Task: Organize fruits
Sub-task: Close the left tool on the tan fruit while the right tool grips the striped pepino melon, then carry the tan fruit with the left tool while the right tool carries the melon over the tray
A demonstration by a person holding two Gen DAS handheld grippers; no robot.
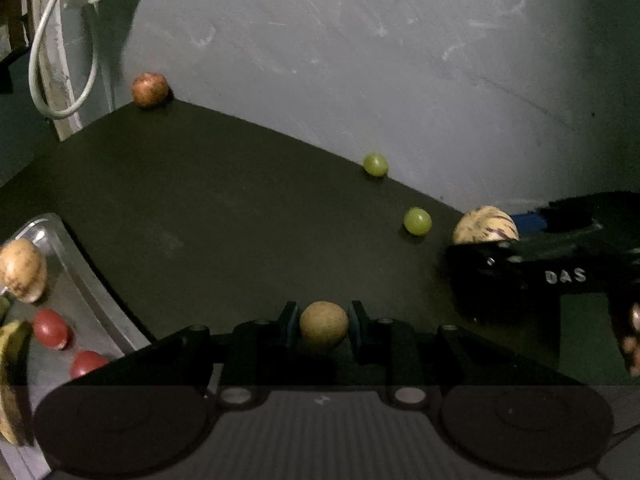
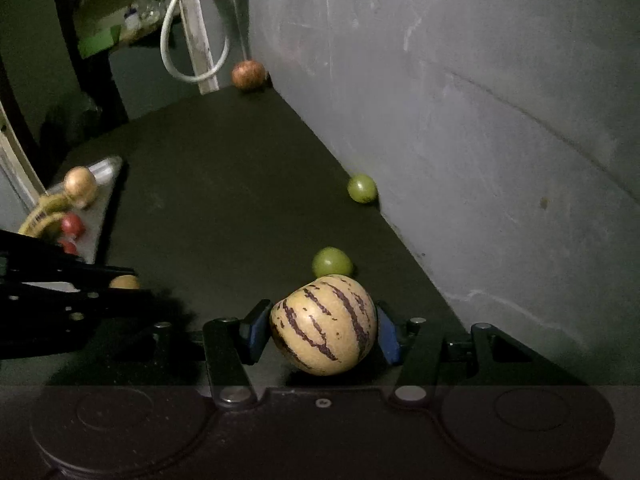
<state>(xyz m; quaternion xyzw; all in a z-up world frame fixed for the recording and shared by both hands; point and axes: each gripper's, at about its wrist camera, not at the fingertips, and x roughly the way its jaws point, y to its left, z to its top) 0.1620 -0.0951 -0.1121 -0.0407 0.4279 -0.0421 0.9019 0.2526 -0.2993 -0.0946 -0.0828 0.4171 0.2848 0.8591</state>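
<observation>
While left fingers (image 1: pixel 324 326) pinch brown fruit (image 1: pixel 323 325), right fingers (image 2: pixel 324 332) clasp striped melon (image 2: pixel 325 326)

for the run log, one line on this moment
left gripper: shut on brown fruit | right gripper: shut on striped fruit

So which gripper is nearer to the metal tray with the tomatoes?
Left. The left gripper, shut on a small brown fruit, sits just right of the tray. The right gripper, gripping the striped fruit, is farther off by the wall.
</observation>
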